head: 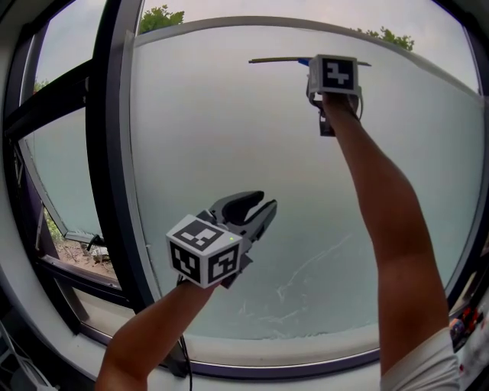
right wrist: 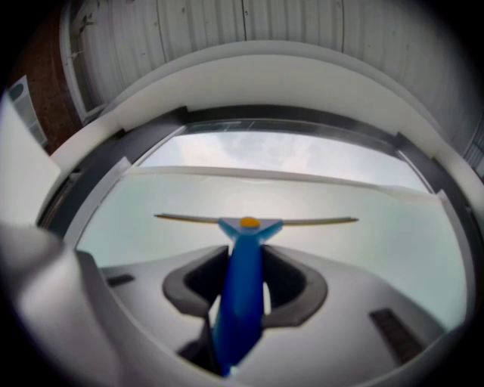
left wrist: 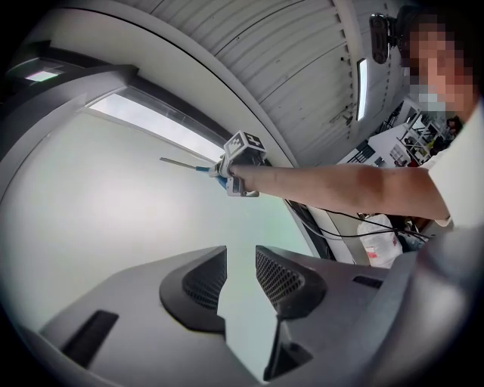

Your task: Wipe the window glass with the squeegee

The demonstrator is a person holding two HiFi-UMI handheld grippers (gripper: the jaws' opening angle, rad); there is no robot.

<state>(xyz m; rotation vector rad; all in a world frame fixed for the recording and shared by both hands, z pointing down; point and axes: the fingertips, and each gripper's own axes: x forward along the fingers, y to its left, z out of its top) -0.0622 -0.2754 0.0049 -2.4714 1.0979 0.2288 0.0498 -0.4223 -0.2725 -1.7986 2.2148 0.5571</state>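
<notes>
- The only container-ish thing is a white jug (left wrist: pixel 378 240) with a red label, down on the floor behind the person. It only shows in the left gripper view, and I can't tell what's in it.
- The right gripper (right wrist: pixel 246 281) is clamped on the blue handle of the squeegee (right wrist: pixel 243 302), with both jaws snug against it. The arm is stretched way up.
- The squeegee blade sits level, high on the window glass (head: pixel 229 145), near the top edge of the frosted part. I can't tell whether it's pressed on the pane or just off it.
- The left gripper (head: pixel 254 208) is held low in front of the lower left of the pane. Its jaws are partly apart with nothing between them, just pale glass showing through the gap.
- The head view shows wet streaks (head: pixel 306 275) low on the glass, trees (head: pixel 160 17) above the pane, and a side window (head: pixel 57 160) left of the dark window frame (head: pixel 114 153).
- The right gripper's own view gives the clearest look at the grip; in the head view its marker cube blocks the jaws.
- The left gripper view also picks up a ribbed ceiling (left wrist: pixel 295 60) and some cables (left wrist: pixel 344 221) under the raised arm.
</notes>
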